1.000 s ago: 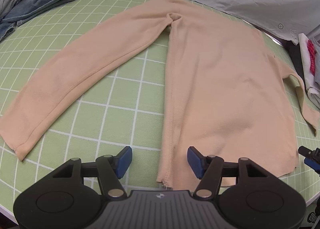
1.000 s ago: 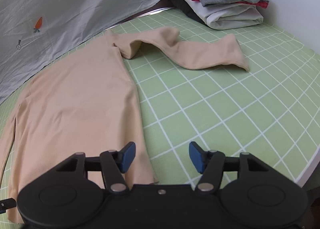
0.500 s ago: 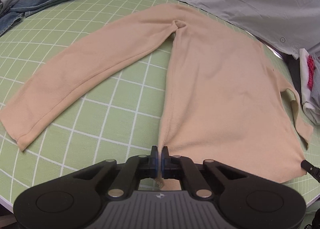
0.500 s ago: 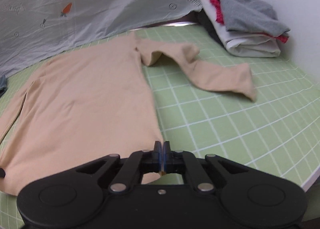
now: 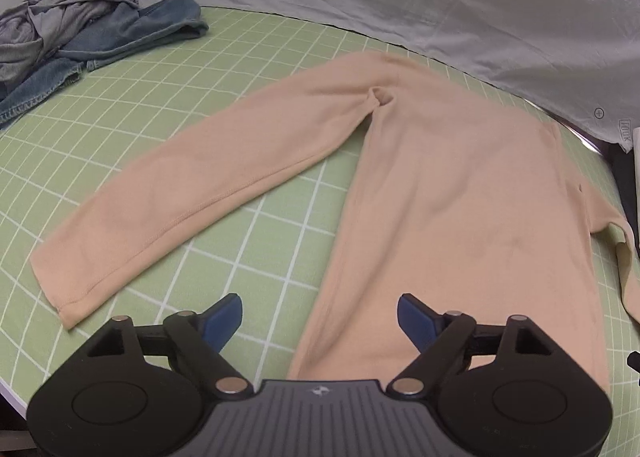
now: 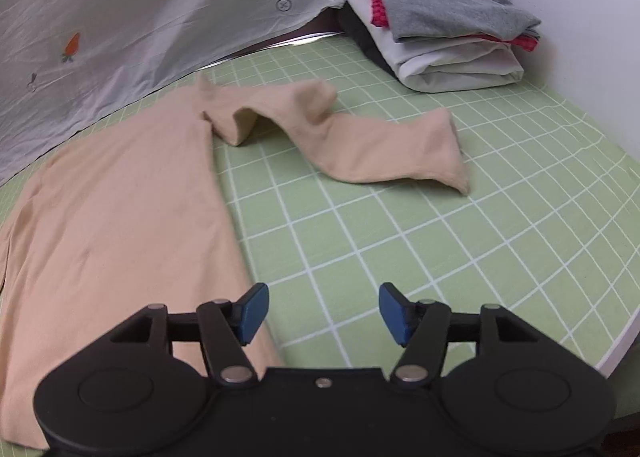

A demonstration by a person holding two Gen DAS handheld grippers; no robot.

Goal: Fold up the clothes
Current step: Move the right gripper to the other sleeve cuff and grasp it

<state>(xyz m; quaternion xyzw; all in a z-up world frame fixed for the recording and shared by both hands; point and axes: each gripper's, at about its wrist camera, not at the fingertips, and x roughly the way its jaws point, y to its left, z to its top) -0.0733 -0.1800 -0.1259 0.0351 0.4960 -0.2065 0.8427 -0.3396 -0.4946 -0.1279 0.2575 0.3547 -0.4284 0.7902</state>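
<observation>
A beige long-sleeved top (image 5: 460,197) lies flat on the green grid mat (image 5: 248,53). Its left sleeve (image 5: 192,193) stretches out flat toward the mat's near left. Its right sleeve (image 6: 360,141) lies bunched and bent near the shoulder. My left gripper (image 5: 320,315) hovers over the left hem corner, its jaws opening wide; the cloth lies under the gap and the pads do not press it. My right gripper (image 6: 320,311) hangs at the top's right side edge (image 6: 236,241), jaws opening, with mostly bare mat between the blue pads.
A heap of jeans and grey clothes (image 5: 80,37) sits at the far left. A stack of folded clothes (image 6: 440,25) stands at the far right by the white wall. A grey sheet (image 5: 400,9) hangs behind. The table's edge (image 6: 616,349) runs close on the right.
Both grippers were open a second ago, pinched shut on the hem corners half a second ago, and now stand open again. Both have lifted back a little.
</observation>
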